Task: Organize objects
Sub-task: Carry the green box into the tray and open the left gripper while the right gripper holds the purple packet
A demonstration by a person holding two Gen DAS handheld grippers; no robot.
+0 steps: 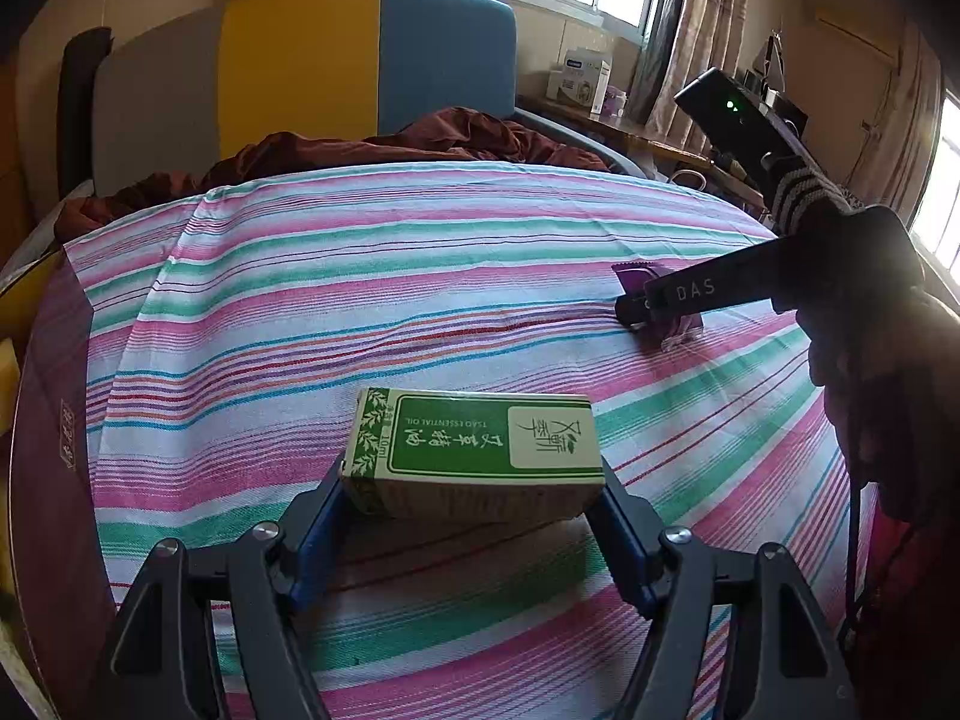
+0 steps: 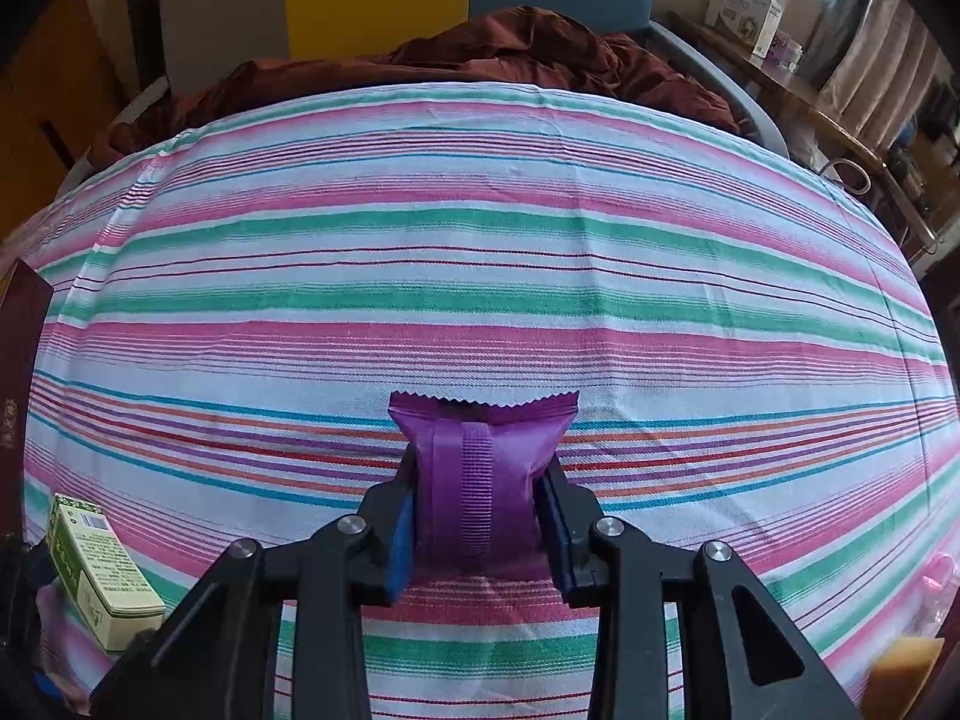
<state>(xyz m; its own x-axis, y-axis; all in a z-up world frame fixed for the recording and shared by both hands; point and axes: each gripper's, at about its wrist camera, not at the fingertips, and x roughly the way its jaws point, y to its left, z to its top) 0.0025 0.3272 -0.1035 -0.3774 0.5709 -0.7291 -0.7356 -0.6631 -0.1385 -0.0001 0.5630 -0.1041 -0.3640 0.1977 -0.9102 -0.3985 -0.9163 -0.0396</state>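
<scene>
A: Status? Left gripper (image 1: pixel 474 516) fingers clamp the green box (image 1: pixel 477 456); right gripper (image 2: pixel 483 525) fingers pinch the purple packet (image 2: pixel 483 480), both low over the striped sheet (image 1: pixel 360 276) of the bed.

B: 2 items gripped, 0 placed. No destination visible.

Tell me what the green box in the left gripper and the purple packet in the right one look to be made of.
The green box looks like printed paperboard, matte, with crisp folded edges and flat panels. The purple packet looks like thin glossy plastic or foil film: it has a serrated end seal, a ribbed back seam, and it pinches inward between the right gripper's pads.
</scene>
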